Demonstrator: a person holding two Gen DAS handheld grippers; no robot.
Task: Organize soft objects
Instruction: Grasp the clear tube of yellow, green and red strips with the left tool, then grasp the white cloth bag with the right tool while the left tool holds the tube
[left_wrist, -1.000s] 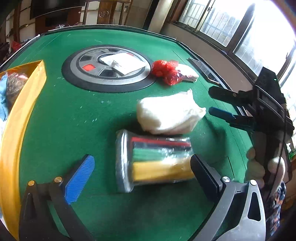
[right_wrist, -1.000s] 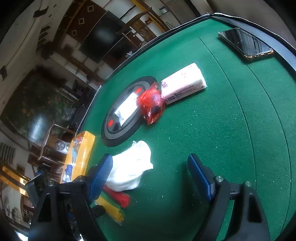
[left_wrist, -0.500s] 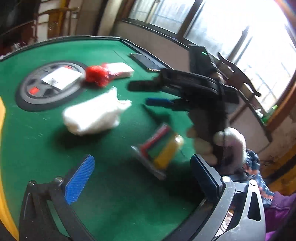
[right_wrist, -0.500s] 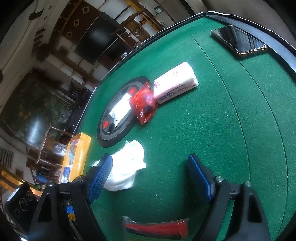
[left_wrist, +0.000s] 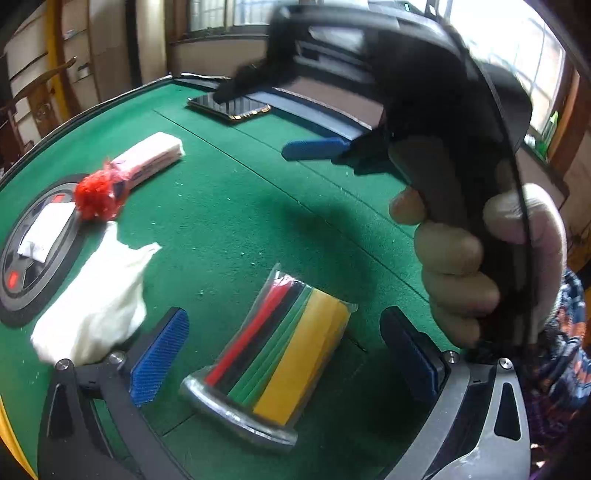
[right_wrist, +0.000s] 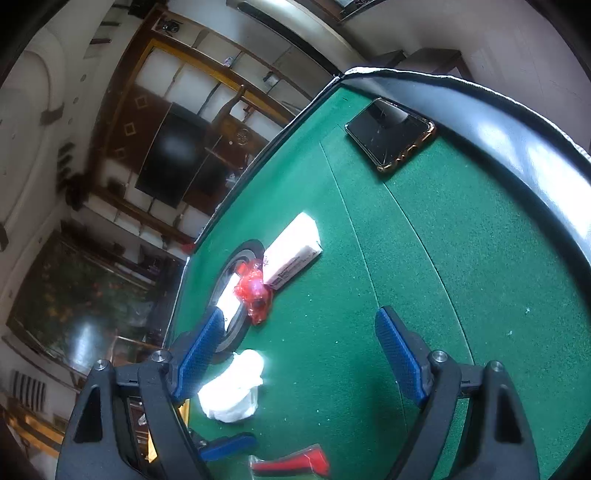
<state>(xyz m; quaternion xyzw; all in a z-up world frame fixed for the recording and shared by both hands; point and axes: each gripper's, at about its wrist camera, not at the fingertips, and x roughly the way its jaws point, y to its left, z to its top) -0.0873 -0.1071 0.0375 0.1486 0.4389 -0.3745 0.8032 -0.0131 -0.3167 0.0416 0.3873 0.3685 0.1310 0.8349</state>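
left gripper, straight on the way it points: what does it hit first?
Most likely the clear pack of coloured strips, lying on the green felt between the open left gripper fingers. Depth is unclear, but nothing else sits in that line.

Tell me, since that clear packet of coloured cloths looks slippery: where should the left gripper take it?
Probably across the packet at mid-length, coming down from above with one finger on the red edge and one on the yellow. It lies flat on the green table, long and narrow, already between the open left gripper fingers. The sealed end looks thin and likely to slip.
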